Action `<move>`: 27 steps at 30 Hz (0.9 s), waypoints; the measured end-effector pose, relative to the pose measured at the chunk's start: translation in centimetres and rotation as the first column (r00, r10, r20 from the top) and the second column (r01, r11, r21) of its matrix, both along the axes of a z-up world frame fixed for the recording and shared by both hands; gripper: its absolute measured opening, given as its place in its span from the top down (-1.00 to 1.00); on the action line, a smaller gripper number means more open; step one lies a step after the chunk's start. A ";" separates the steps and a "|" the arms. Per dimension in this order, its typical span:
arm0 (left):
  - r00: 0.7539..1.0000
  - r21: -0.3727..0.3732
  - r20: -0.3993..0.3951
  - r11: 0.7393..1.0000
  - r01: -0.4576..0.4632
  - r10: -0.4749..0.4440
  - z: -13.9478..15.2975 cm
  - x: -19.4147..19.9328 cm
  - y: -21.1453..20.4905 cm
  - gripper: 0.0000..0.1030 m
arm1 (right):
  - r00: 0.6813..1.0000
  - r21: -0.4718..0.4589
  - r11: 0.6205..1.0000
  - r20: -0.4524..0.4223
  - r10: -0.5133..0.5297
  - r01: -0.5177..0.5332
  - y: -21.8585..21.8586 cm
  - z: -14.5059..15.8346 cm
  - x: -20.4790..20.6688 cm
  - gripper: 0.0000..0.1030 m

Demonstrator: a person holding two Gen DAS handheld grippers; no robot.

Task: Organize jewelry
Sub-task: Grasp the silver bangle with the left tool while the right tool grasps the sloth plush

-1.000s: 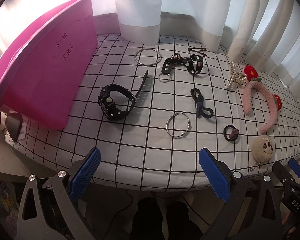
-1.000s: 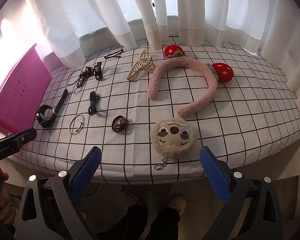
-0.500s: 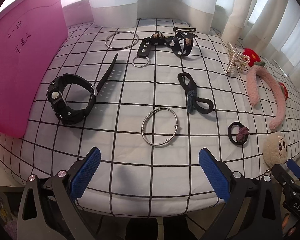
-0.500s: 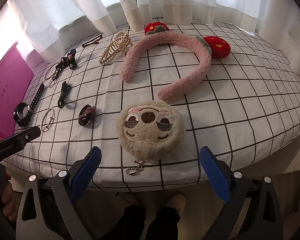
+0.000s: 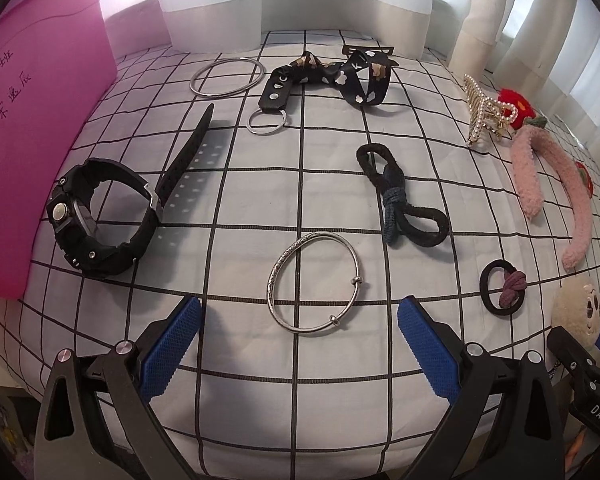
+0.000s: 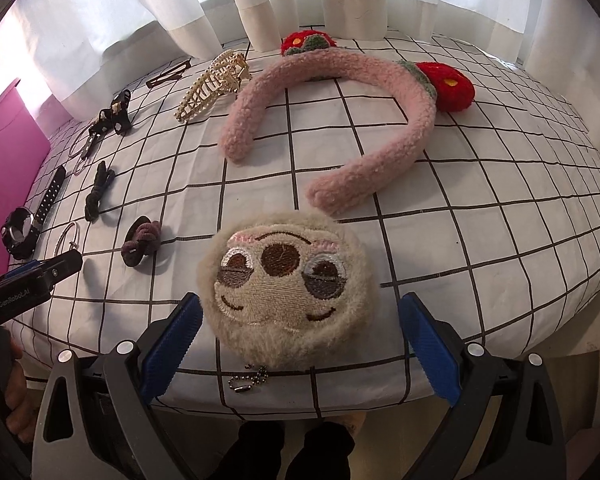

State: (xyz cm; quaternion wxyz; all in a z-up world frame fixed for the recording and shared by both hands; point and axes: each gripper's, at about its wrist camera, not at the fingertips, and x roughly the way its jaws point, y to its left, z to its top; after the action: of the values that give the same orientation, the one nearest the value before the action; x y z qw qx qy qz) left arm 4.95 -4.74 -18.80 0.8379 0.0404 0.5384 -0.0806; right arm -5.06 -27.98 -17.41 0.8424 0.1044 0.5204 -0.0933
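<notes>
Left hand-held gripper (image 5: 297, 344) has its fingers spread wide and empty, low over the near edge of the desk (image 5: 235, 412), with the silver bangle (image 5: 314, 282) lying flat just beyond and between the blue pads (image 5: 171, 348). Right hand-held gripper (image 6: 297, 344) is likewise spread apart, holding nothing; the plush sloth charm (image 6: 287, 288) sits between its fingers, not touched as far as the view shows, bead chain (image 6: 247, 378) hanging toward the near edge.

Progress: nothing looks sorted yet. Everything lies loose on the checked cloth:
- watch (image 5: 99, 224) at left, beside the pink bin (image 5: 31, 128)
- thin ring bangle (image 5: 227, 78) and patterned strap (image 5: 328, 78) at far centre
- knotted hair ties (image 5: 400, 200) at centre
- small tie (image 5: 502, 286) at near right
- pearl claw clip (image 5: 484, 114) and pink headband (image 6: 340, 120) at far right

Bin interior is out of sight, so what it holds cannot be told.

Judged step: both hands are lined up for a first pick, left on the bangle, right on the charm. All pieces on the cloth are left to move.
</notes>
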 end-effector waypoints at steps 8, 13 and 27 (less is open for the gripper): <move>0.996 0.003 0.083 1.000 0.025 -0.025 -0.3 -0.2 0.1 -0.90 | 1.000 -0.095 0.995 -0.001 0.022 -0.022 0.9 -0.5 0.1 -0.83; 0.994 0.000 0.111 1.000 0.024 -0.024 -0.3 -0.4 0.1 -0.89 | 1.000 -0.103 0.994 0.014 0.026 -0.024 1.0 -0.5 0.0 -0.83; 0.985 -0.011 0.150 0.996 0.086 -0.083 0.5 -1.5 -1.2 0.03 | 0.996 -0.106 0.992 0.040 0.079 -0.074 1.4 0.1 -0.2 -0.41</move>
State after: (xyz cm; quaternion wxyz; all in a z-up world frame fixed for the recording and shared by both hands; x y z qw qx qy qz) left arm 3.41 -5.96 -18.30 0.8719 0.0618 0.4713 -0.1175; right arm -5.30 -26.55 -17.27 0.8610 0.0422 0.4997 -0.0856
